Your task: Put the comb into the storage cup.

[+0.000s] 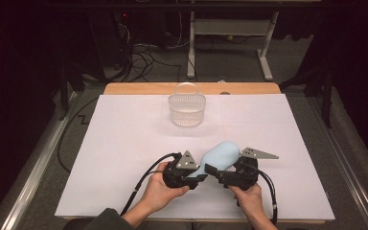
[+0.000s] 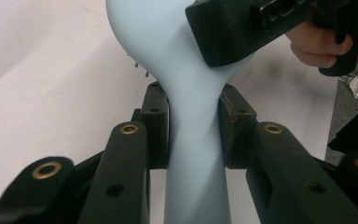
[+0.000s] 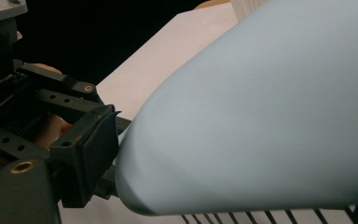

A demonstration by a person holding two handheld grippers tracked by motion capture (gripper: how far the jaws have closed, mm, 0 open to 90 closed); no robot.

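Pale-blue bottle (image 1: 219, 155): near worktop's (image 1: 124, 143) front edge, held between both tools.
Left tool (image 2: 193, 123): clamped on narrow neck.
Right tool (image 1: 214, 170): spread wide around fat body, contact unclear.
Handling: likely light, smooth, slippery; neck safest.

White sheet (image 1: 124, 143) lies bare around the claws; basket (image 1: 187, 110) stands far ahead

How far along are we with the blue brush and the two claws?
Done: the left claw is shut on the narrow handle of the pale blue brush, lifted near the table's front edge. In hand: the right claw is at the wider head end; whether its pads press there I cannot tell. Left, probably: carrying it to the clear basket, which stands far back on the white sheet.
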